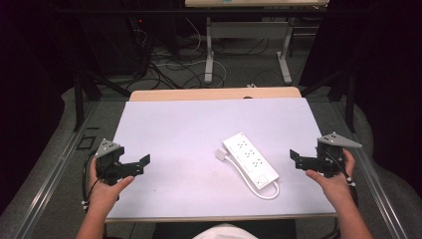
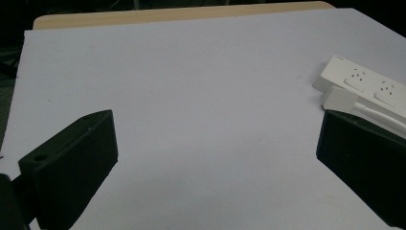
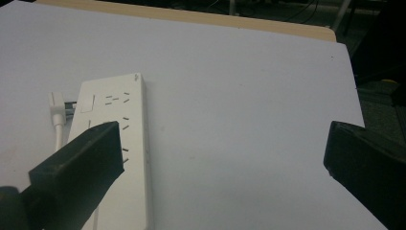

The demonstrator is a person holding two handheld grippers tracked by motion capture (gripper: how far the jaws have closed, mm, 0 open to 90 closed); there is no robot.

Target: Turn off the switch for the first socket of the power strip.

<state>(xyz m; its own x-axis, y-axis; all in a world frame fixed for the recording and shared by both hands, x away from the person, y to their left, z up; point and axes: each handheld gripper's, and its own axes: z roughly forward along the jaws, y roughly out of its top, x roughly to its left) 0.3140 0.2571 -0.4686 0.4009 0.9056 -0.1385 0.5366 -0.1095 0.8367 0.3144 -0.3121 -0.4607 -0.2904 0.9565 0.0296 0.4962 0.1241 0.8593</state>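
A white power strip lies at an angle on the white table top, right of centre. Its white plug rests by its left side, and the cable loops round its near end. My left gripper is held over the table's left edge, open, nothing between its jaws. In the left gripper view, the left gripper points over bare table, with the strip and plug at right. My right gripper hovers right of the strip, open and empty. Its own view puts the strip behind the right gripper's left jaw.
A strip of wooden table edge shows beyond the white sheet. Behind it stand another desk's legs and loose cables on the floor. Metal rails run along both sides of the table. A person's hands hold both grippers from the near edge.
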